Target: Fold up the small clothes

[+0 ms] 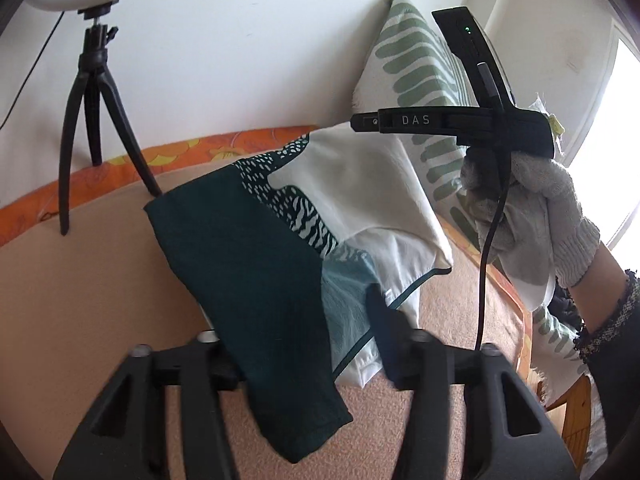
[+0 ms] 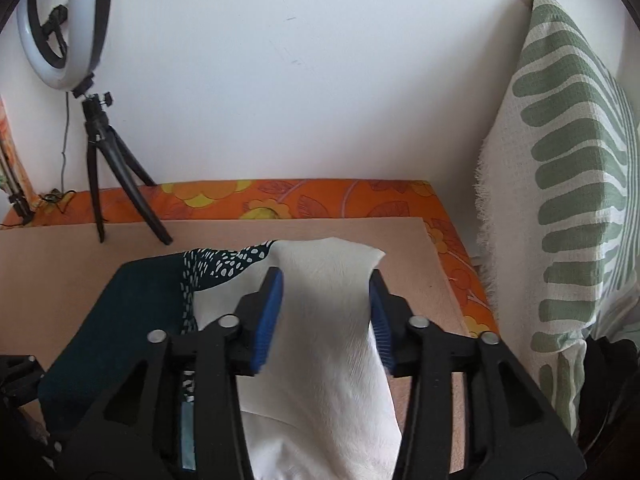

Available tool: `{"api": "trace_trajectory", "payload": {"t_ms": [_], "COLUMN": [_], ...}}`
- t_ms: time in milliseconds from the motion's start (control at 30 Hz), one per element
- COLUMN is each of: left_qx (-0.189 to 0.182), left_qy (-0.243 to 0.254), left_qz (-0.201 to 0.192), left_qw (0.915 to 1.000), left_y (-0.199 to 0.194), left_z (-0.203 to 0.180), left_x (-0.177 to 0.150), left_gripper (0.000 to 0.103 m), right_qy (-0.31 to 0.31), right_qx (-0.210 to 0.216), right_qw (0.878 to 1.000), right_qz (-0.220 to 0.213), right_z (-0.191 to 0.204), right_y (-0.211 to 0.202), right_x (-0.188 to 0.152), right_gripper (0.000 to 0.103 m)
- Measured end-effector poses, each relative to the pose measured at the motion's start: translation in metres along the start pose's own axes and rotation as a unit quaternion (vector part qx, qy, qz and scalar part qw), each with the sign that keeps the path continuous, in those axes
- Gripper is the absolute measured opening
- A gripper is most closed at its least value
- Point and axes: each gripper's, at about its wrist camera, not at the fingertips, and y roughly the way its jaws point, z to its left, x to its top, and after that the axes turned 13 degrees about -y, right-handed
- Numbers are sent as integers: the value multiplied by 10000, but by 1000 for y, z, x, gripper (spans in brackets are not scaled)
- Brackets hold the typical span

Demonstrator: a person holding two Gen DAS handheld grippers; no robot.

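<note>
A small garment (image 1: 256, 264), dark green, white and pale blue with a spotted print, is held up off the tan mat (image 1: 80, 300). My left gripper (image 1: 296, 344) has the dark green part draped between its fingers, and its left finger is hidden by the cloth. My right gripper (image 2: 326, 312) has the white part (image 2: 324, 360) of the garment lying between its blue pads (image 2: 268, 320), which stand apart. In the left wrist view the right gripper's body (image 1: 460, 124) is held by a gloved hand (image 1: 532, 216) at the right.
A black tripod (image 1: 92, 120) with a ring light (image 2: 64, 24) stands at the back left of the mat. An orange flowered cover (image 2: 280, 200) borders the mat (image 2: 240, 232). A green-striped white cushion (image 2: 568, 184) leans against the wall at the right.
</note>
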Motion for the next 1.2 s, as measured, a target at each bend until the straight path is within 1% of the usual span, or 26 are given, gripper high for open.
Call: {"api": "trace_trajectory", "payload": {"t_ms": [33, 67, 100, 133, 167, 233, 333, 433, 567, 700, 733, 800, 933, 1033, 1200], "left_qx": [56, 88, 118, 153, 175, 194, 316, 362, 467, 496, 509, 507, 484, 491, 506], "left_qy": [-37, -9, 32, 24, -7, 11, 249, 339, 372, 459, 470, 457, 462, 512, 554], "left_qz": [-119, -236, -265, -264, -241, -178, -300, -394, -435, -576, -611, -676, -813, -965, -1196], "left_qw": [9999, 9997, 9996, 9995, 9996, 9997, 9987, 9980, 9973, 9961, 9957, 9954, 9944, 9928, 9900], "left_y": [-3, -8, -13, -16, -20, -27, -43, -56, -70, -95, -102, -116, -149, -178, -225], "left_z": [2, 2, 2, 3, 3, 3, -2, -4, -8, -15, -17, -19, -25, -29, -31], "left_x": [-3, -6, -7, -8, -8, -9, -14, -16, -19, -26, -28, -31, -41, -50, -67], "left_gripper": [81, 81, 81, 81, 81, 81, 81, 81, 82, 82, 82, 82, 82, 82, 82], "right_qy": [33, 118, 215, 287, 313, 326, 426, 494, 562, 522, 527, 560, 579, 620, 696], "right_qx": [-85, -52, -4, 4, -12, -90, -62, -147, -165, -287, -306, -286, -274, -322, -351], "right_qw": [10000, 9999, 9998, 9996, 9995, 9993, 9989, 9983, 9977, 9975, 9974, 9970, 9966, 9959, 9940], "right_qz": [-20, -39, -53, -73, -93, -134, -193, -283, -329, -370, -381, -443, -526, -580, -770], "right_z": [-1, -3, -5, -7, -7, -9, -10, -8, -2, 9, 12, 17, 32, 48, 81], "right_y": [0, 0, -2, -4, -6, -11, -22, -37, -56, -84, -91, -107, -141, -168, -213], "right_x": [-2, -3, -5, -6, -7, -8, -8, -10, -15, -19, -20, -20, -21, -22, -30], "right_gripper": [56, 57, 58, 64, 66, 67, 67, 73, 76, 77, 78, 82, 83, 91, 95]}}
